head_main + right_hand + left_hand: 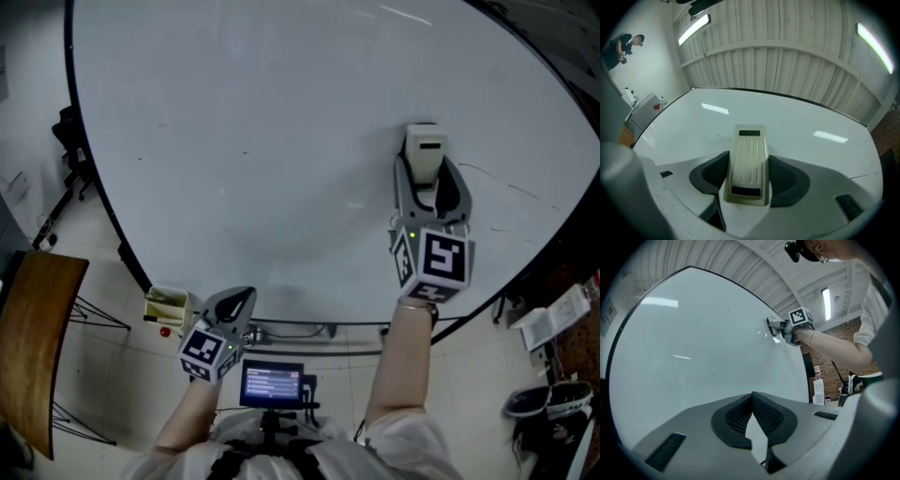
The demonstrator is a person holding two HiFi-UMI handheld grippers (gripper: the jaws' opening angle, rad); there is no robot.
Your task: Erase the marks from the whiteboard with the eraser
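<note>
At the far left of the head view a brown wooden panel [37,347] stands on the floor beside the whiteboard [281,141], whose white surface fills most of the view. Low down, near the whiteboard's bottom edge, the left gripper [240,300] is held off the surface. In the left gripper view its jaws [752,398] are clenched tip to tip with nothing between them, and the whiteboard [693,348] spreads out beyond them. Just below, in front of the person, sits a small lit screen [272,382]. Further right, the right gripper [429,176] reaches up over the right part of the whiteboard, jaws grasping the eraser [424,150] by its long sides. In the right gripper view the cream, ribbed eraser [750,140] sits lengthwise between the dark jaw pads [712,171], its back to the camera, and appears to rest flat against the whiteboard [811,122]. Just right of the eraser, thin faint dark marks [511,189] remain on the surface near the whiteboard's right edge.
</note>
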